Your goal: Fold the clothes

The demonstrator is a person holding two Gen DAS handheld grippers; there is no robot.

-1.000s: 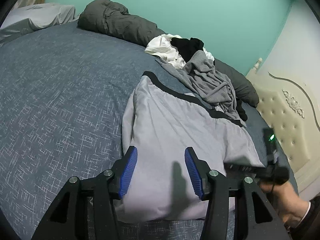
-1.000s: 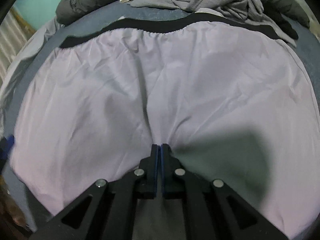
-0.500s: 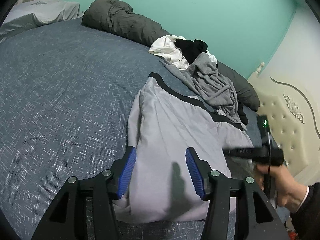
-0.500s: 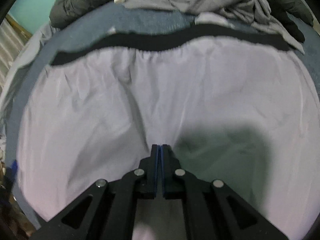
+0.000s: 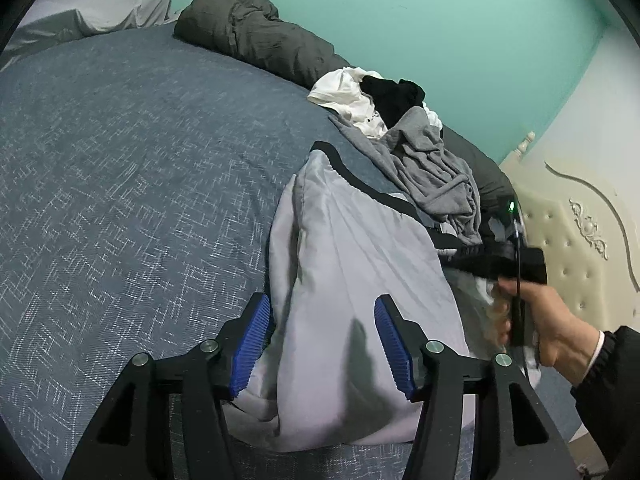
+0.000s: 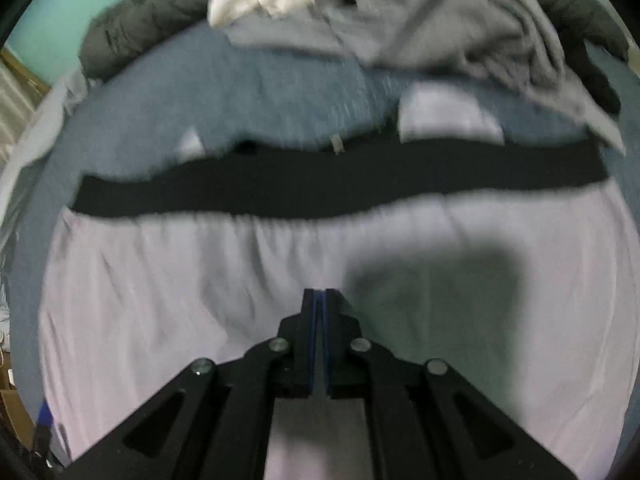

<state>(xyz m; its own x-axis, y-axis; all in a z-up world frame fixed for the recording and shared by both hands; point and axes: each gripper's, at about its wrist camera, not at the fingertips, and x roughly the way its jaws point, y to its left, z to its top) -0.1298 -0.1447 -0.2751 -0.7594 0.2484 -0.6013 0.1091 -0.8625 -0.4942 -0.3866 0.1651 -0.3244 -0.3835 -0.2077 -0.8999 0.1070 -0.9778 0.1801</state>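
Two grippers work one pair of pale grey shorts (image 5: 360, 280) spread on the blue bed (image 5: 120, 200), black waistband (image 6: 320, 188) toward the clothes heap (image 5: 420, 152) by the far wall. The right gripper (image 6: 319, 300) is clenched on a pinch of the shorts near the crotch and seems to be carrying it toward the waistband. The left gripper (image 5: 320, 344) sits over the near hem with its jaws opening, cloth lying between the blue pads (image 5: 252, 344) but not pressed.

Risks, as I judge them: with the left side released, nothing anchors the hem, so the whole garment may slide along with the pull instead of folding. The thin pinch could slip out of the right pads mid-carry. The waistband lies just beside the heap's grey garment (image 6: 440, 20), so a long carry could snag it or drop the fold crooked
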